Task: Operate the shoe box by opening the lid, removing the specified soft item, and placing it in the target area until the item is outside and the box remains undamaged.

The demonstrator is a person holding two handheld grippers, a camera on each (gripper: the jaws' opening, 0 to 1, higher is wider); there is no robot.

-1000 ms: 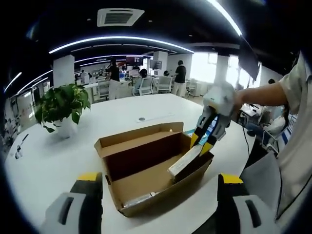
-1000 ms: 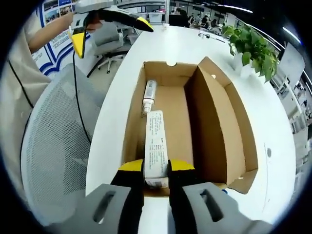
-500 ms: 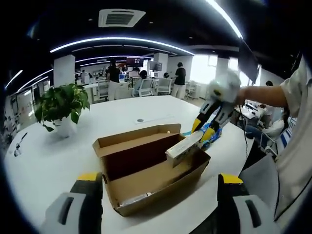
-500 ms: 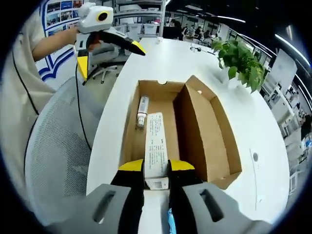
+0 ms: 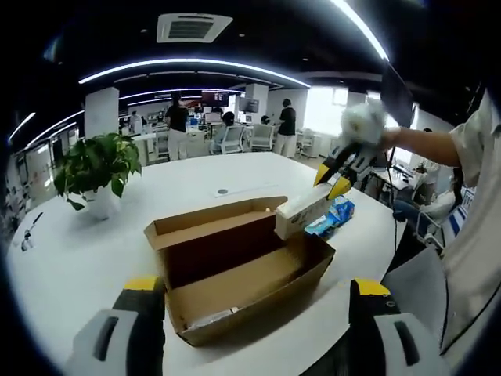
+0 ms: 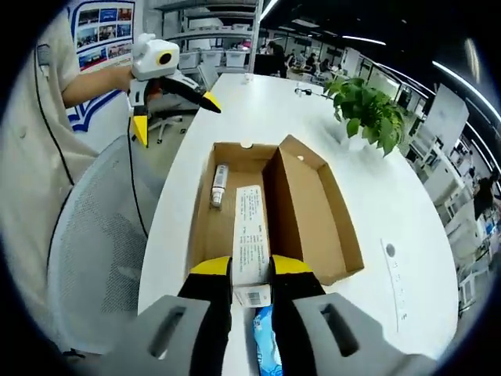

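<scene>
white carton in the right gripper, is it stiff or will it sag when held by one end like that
Probably stiff: the white carton juts straight out from the right gripper, held by one end, with no visible droop above the shoe box. It seems light, since the end pinch carries it. Its smooth printed faces could slip if the grip eases.

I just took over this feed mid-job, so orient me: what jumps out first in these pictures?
The right tongs are shut on a long white carton, held in the air above the open cardboard shoe box on the white table. A tube-like item lies at the box's far end in the right gripper view. The left tongs hover open beyond it, and a blue packet lies on the table beside the box.
</scene>
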